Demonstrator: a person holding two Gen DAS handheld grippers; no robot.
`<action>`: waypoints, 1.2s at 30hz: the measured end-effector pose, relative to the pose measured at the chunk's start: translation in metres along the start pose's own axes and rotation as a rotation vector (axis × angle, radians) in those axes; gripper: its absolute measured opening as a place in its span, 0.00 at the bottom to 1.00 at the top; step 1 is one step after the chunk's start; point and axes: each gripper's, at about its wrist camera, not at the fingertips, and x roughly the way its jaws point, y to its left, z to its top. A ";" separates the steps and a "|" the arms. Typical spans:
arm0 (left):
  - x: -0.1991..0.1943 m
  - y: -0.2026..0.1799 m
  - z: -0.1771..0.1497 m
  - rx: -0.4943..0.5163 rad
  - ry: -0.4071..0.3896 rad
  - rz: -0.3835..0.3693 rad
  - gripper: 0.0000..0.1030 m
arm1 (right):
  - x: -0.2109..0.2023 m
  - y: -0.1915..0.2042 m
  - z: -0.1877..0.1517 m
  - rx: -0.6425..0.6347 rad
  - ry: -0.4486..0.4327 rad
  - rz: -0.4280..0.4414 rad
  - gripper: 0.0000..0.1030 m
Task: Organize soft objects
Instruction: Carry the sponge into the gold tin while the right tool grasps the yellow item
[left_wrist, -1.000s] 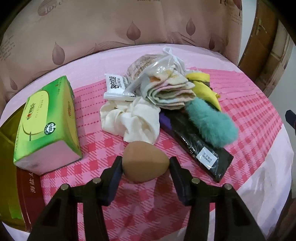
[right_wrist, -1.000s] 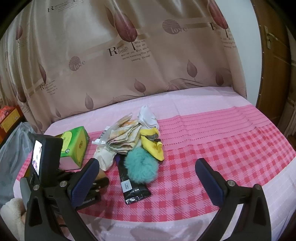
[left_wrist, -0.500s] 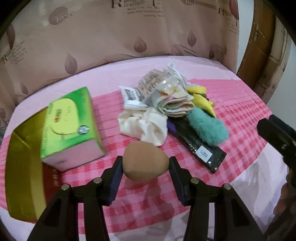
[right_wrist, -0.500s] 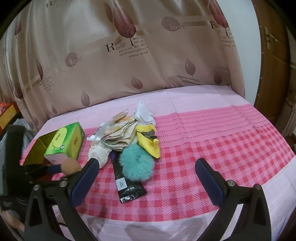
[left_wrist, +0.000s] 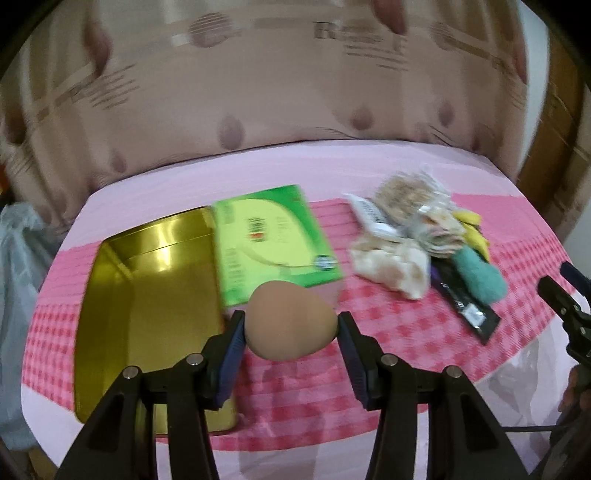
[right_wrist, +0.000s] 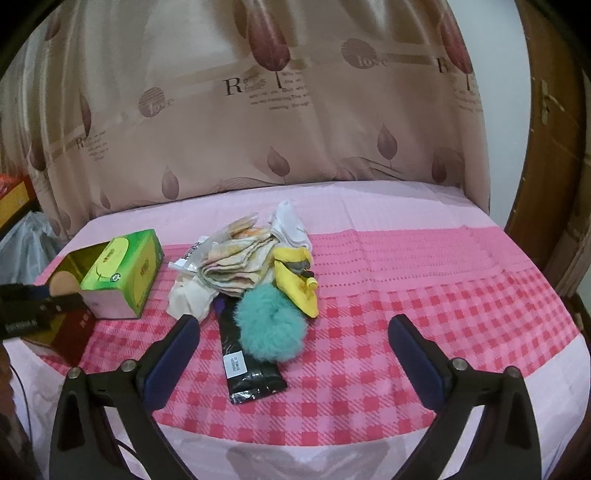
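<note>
My left gripper (left_wrist: 290, 325) is shut on a tan egg-shaped makeup sponge (left_wrist: 290, 319) and holds it in the air. It hangs in front of the green tissue box (left_wrist: 273, 236), just right of the open gold tin (left_wrist: 147, 277). The right wrist view shows the sponge (right_wrist: 62, 282) at the far left over the tin (right_wrist: 79, 256). My right gripper (right_wrist: 293, 325) hovers over the near checked cloth. Its jaws are wide and closing a little, with nothing between them. The teal fluffy scrunchie (right_wrist: 269, 328) lies just beyond its fingertips, in a pile with a cream scrunchie (right_wrist: 188, 295), folded cloths (right_wrist: 236, 269) and a yellow item (right_wrist: 295, 284).
A black packet (right_wrist: 251, 373) lies at the near side of the pile. The table wears a pink checked cloth (right_wrist: 424, 306) and a leaf-print curtain hangs behind. A wooden door stands at the right. A grey plastic bag (left_wrist: 14, 258) sits off the table's left edge.
My left gripper has lifted the sponge and carried it left, from in front of the pile to beside the gold tin. The right gripper has stayed put, its jaws slightly narrower.
</note>
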 end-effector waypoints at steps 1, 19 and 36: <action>-0.001 0.010 0.000 -0.018 0.000 0.010 0.49 | 0.001 0.000 0.000 -0.006 -0.001 0.005 0.90; 0.020 0.130 -0.019 -0.188 0.051 0.165 0.49 | 0.079 -0.012 0.020 -0.027 0.142 0.022 0.58; 0.054 0.167 -0.017 -0.216 0.121 0.172 0.49 | 0.127 0.006 0.035 -0.095 0.199 -0.027 0.52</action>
